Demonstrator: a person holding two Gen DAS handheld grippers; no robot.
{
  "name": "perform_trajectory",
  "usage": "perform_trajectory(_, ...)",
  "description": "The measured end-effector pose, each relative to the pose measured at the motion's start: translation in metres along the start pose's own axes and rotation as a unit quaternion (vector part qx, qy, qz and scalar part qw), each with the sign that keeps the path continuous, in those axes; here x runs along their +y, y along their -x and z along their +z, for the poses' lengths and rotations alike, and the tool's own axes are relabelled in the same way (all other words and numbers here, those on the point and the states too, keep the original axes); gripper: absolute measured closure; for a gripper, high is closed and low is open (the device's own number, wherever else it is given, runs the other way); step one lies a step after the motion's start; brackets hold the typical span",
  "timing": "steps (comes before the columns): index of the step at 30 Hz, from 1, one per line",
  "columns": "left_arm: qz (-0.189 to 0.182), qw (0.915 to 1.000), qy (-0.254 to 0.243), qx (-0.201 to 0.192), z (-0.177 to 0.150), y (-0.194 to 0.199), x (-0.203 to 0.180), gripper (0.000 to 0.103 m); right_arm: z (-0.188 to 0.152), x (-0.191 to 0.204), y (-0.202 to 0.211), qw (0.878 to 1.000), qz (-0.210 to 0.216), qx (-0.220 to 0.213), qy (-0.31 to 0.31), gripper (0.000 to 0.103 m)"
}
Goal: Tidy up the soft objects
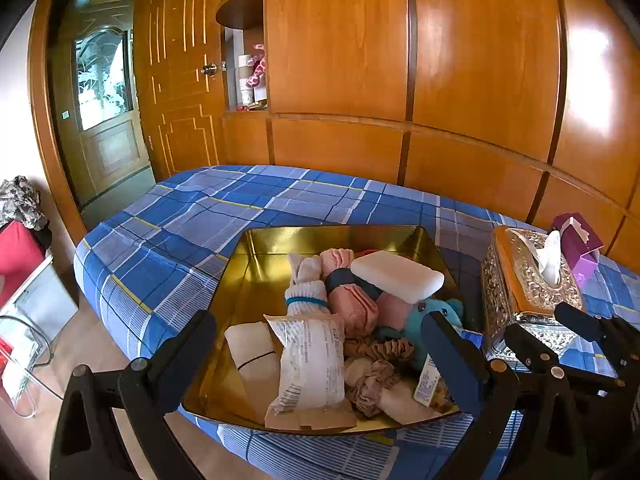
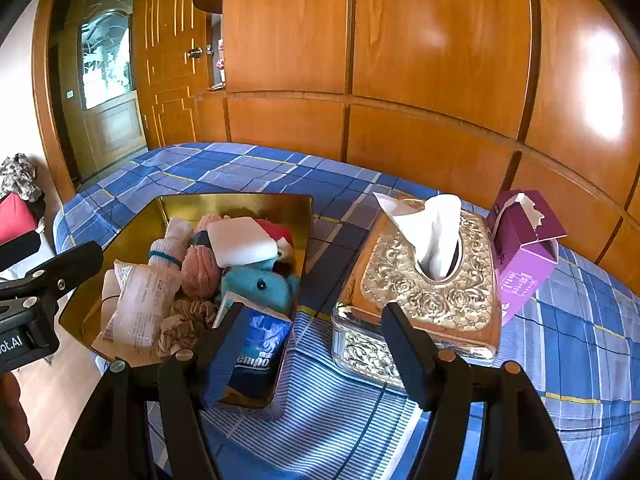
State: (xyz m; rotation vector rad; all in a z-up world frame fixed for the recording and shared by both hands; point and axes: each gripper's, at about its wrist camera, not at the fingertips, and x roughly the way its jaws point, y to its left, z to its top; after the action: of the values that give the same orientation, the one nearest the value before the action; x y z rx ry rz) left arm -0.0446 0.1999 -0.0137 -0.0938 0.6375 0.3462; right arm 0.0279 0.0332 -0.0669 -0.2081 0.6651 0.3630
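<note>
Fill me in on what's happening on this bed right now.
A person holds a claw in each hand over a plaid bed, sorting soft things. The gold tray already holds rolled socks, a white sponge, a blue plush toy and scrunchies. The left claw is open above the tray, holding nothing. The right claw is open too, empty, near the ornate tissue box.

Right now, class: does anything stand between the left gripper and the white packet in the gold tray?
Nothing visible does. The left gripper hangs open above the tray, with the white packet lying uncovered between its fingers.
</note>
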Motion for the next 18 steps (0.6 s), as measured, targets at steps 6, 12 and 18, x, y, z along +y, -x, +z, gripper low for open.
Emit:
perform_trajectory(6, 0.000, 1.0000, 0.000, 0.002, -0.0001, 0.0000, 0.0000, 0.000, -0.0011, -0.0008, 0.0013, 1.000, 0.000, -0.001, -0.002, 0.034)
perform_trajectory(12, 0.001, 1.0000, 0.000, 0.004, -0.0006, -0.0014, 0.0006, 0.000, -0.0012, -0.0006, -0.0003, 1.000, 0.001, 0.002, -0.002, 0.034)
perform_trajectory(18, 0.002, 1.0000, 0.002, 0.006, -0.0016, -0.0027, 0.0011, 0.000, -0.0018, -0.0005, -0.0005, 1.000, 0.002, 0.003, -0.002, 0.034)
